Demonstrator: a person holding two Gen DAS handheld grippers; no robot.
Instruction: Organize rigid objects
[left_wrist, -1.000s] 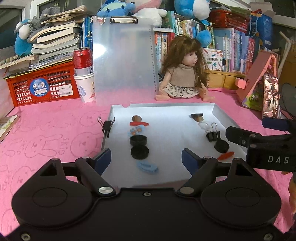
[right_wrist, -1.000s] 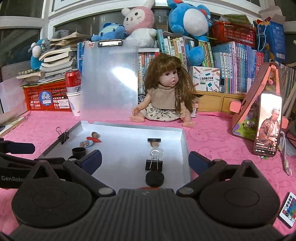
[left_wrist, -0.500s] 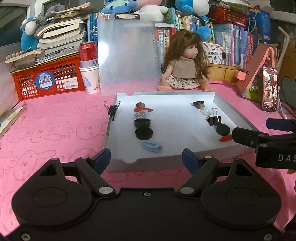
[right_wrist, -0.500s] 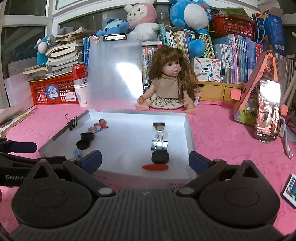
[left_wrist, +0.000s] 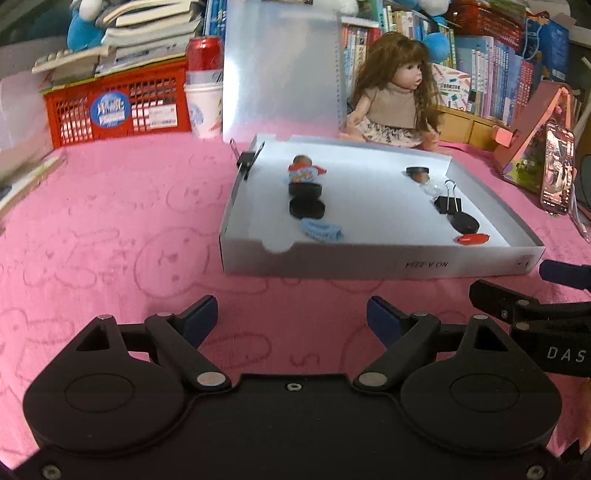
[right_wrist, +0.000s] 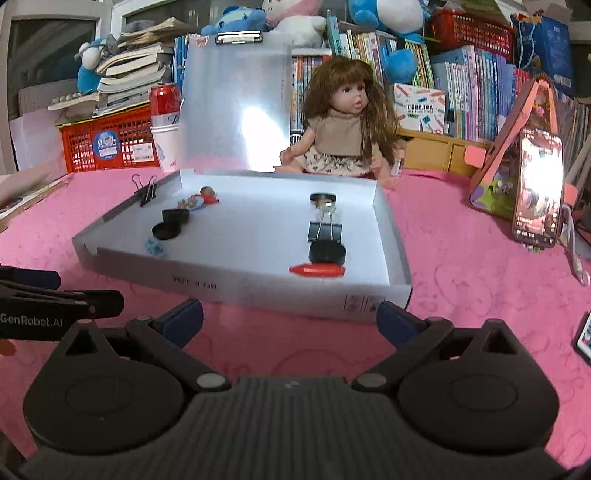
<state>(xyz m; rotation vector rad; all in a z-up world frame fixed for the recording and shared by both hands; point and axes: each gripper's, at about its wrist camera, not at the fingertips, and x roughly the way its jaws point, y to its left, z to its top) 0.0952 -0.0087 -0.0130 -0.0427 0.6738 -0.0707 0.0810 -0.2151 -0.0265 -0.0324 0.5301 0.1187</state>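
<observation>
White shallow tray (left_wrist: 369, 262) holds two rows: black caps (left_wrist: 306, 208), blue clip (left_wrist: 320, 229) left; binder clip (left_wrist: 448, 203), red piece (left_wrist: 471, 238) right.

looks like a home, maybe a kid's room or play corner. a table w/ a pink bunny cloth (left_wrist: 110, 221), a doll (right_wrist: 343, 122) sitting on it, soft toys (right_wrist: 384, 18) up on top of rows of kids' books (right_wrist: 472, 92). also a red basket (left_wrist: 114, 103) w/ stacked books, a soda can (right_wrist: 164, 101) on a paper cup, & a phone (right_wrist: 537, 192) on a pink stand.

black tongs (left_wrist: 291, 317), blue pads (left_wrist: 201, 317), silver screws.
</observation>
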